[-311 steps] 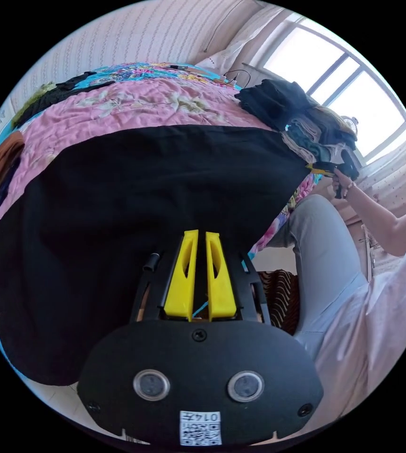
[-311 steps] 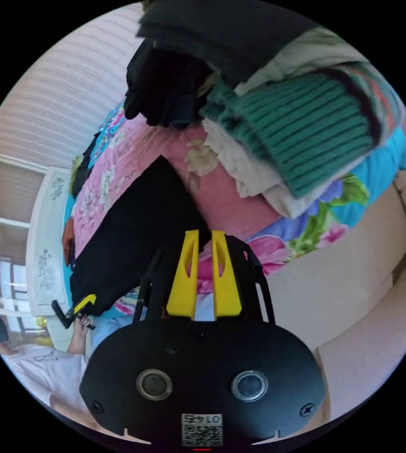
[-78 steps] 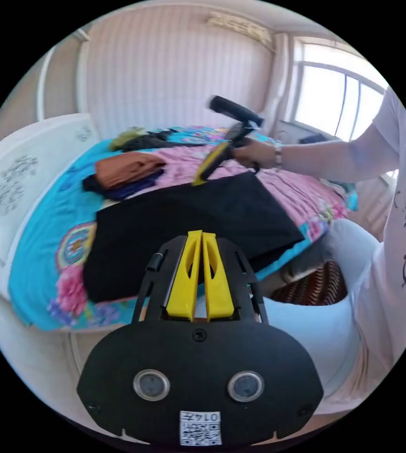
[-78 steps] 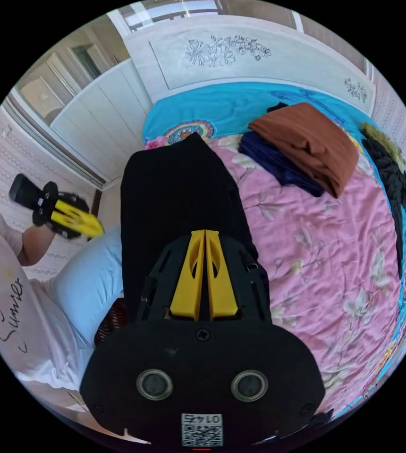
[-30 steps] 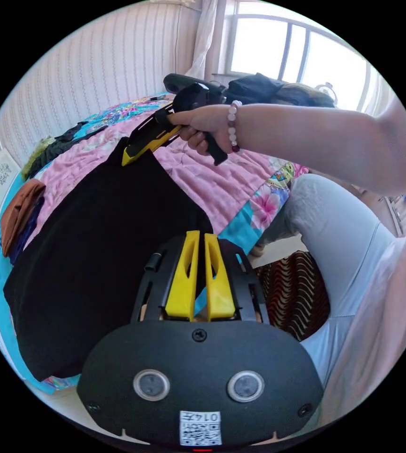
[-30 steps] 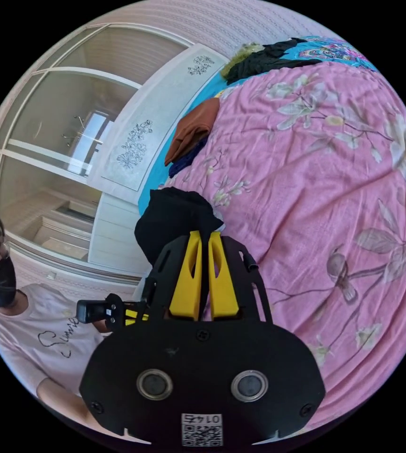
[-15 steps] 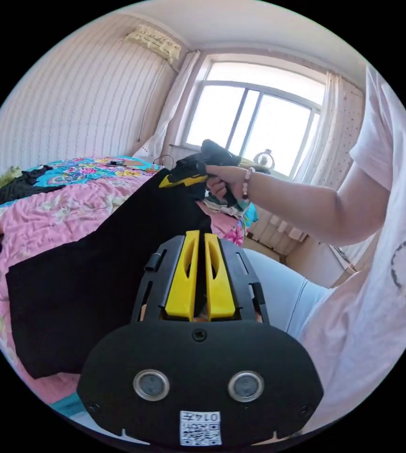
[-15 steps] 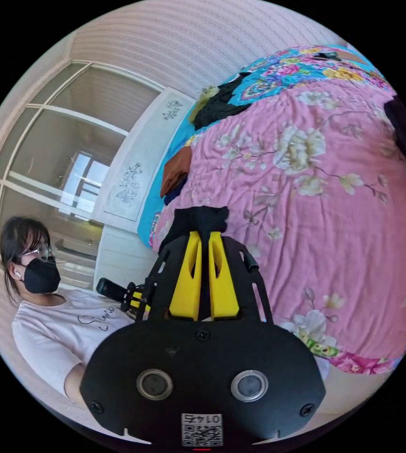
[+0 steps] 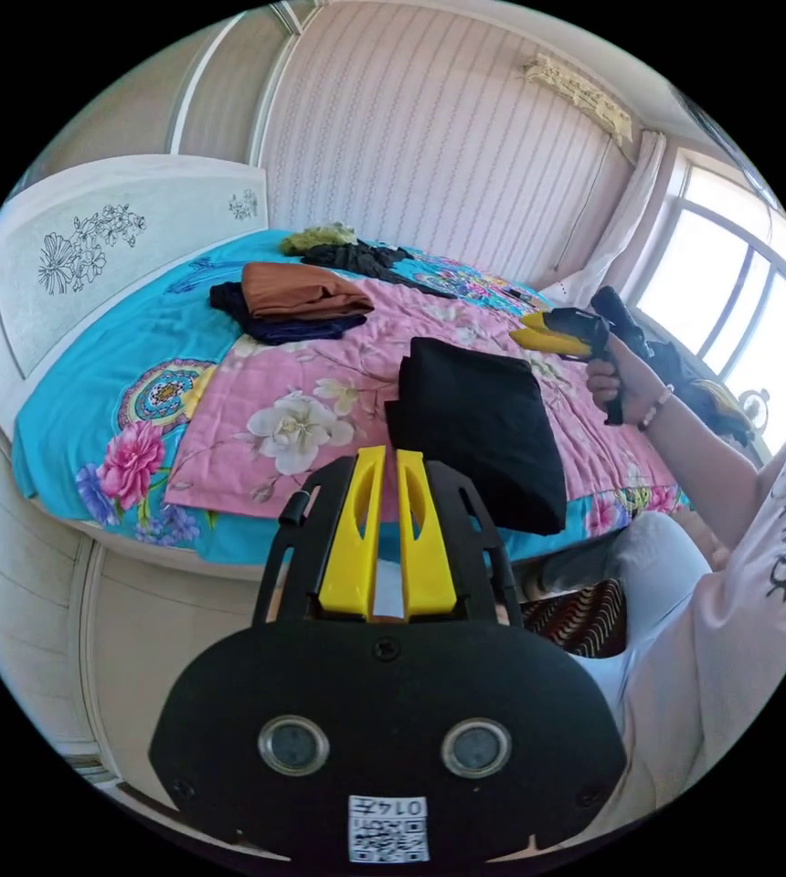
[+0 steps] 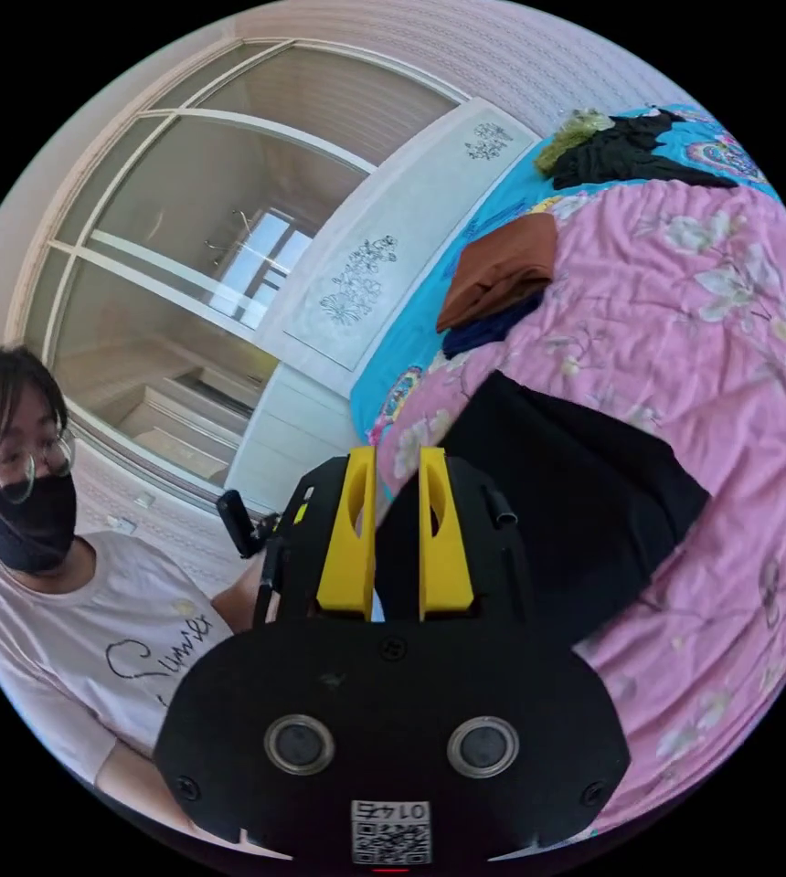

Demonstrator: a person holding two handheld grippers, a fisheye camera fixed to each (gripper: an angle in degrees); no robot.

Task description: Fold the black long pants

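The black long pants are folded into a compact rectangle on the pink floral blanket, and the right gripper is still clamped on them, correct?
Not quite. The black long pants do lie folded on the pink floral blanket, but the right gripper has let go: the right gripper view shows its yellow jaws apart with nothing between them. In the left gripper view it is held clear of the cloth.

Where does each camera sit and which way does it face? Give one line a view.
Left gripper view: off the bed's edge, facing the folded black pants; own left tool empty, plus the right tool and forearm.
Right gripper view: above the bed, looking back over the pants; right tool open, person's torso beside it.
Shared: pants, brown folded garment.
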